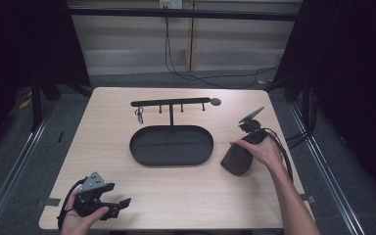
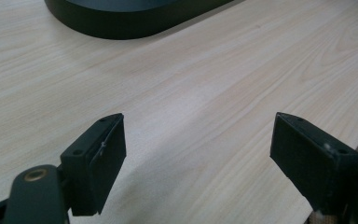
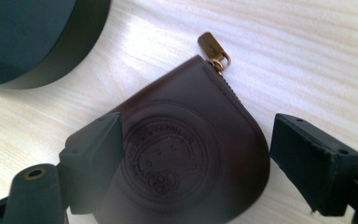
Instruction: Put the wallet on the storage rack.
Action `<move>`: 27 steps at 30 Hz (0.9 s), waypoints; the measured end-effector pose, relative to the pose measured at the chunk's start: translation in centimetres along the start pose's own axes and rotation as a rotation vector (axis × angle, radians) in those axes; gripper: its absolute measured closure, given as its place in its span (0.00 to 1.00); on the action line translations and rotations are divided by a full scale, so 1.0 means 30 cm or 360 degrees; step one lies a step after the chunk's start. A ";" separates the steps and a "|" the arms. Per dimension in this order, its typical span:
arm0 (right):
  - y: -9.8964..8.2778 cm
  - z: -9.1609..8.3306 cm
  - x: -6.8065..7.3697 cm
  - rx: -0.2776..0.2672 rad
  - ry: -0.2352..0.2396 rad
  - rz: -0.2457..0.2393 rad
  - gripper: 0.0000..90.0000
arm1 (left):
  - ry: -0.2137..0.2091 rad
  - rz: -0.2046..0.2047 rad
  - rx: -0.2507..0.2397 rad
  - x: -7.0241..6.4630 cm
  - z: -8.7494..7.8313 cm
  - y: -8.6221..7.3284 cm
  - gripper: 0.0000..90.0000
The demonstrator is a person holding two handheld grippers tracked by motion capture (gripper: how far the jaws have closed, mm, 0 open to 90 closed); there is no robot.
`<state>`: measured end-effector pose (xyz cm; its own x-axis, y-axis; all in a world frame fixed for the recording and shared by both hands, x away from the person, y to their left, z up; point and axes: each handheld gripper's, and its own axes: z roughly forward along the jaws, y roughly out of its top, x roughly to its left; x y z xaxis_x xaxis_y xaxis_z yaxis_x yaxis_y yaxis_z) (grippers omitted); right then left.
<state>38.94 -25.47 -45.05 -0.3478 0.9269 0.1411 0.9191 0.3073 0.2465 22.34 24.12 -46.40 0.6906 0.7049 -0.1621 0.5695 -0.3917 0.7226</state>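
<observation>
Nearest, at 7 o'clock on the surface (image 1: 127, 191), the left claw (image 1: 120, 205) gapes wide, holding nothing. Right claw (image 3: 196, 158), spread wide, straddles the brown leather pouch (image 3: 186, 154) at 4 o'clock, beside the black oval tray (image 1: 171, 145).

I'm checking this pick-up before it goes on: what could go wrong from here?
The right tongs stand open over the flat brown leather pouch; closing on it lying flat, the jaws may slide off. The pouch lies close to the black oval tray, so a nudge could push it against the rim.
</observation>
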 end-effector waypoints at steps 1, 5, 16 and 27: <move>0.001 0.004 0.002 0.0006 -0.0007 0.0000 0.18 | -0.0001 -0.0003 0.0002 0.001 0.000 0.000 0.20; 0.001 0.027 0.006 0.0055 -0.0044 -0.0007 0.16 | -0.0007 0.0001 -0.0005 0.000 0.000 0.001 0.20; 0.012 0.059 0.023 0.0071 0.0030 -0.0005 0.10 | -0.0004 -0.0007 -0.0001 0.001 0.002 0.002 0.20; 0.002 0.083 -0.006 0.0078 0.0230 0.0106 0.14 | -0.0013 -0.0005 0.0003 0.001 0.001 0.002 0.20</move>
<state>39.53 -25.09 -47.46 -0.3057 0.9059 0.2929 0.9477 0.2599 0.1854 22.42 24.11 -46.38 0.6924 0.7013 -0.1695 0.5723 -0.3909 0.7209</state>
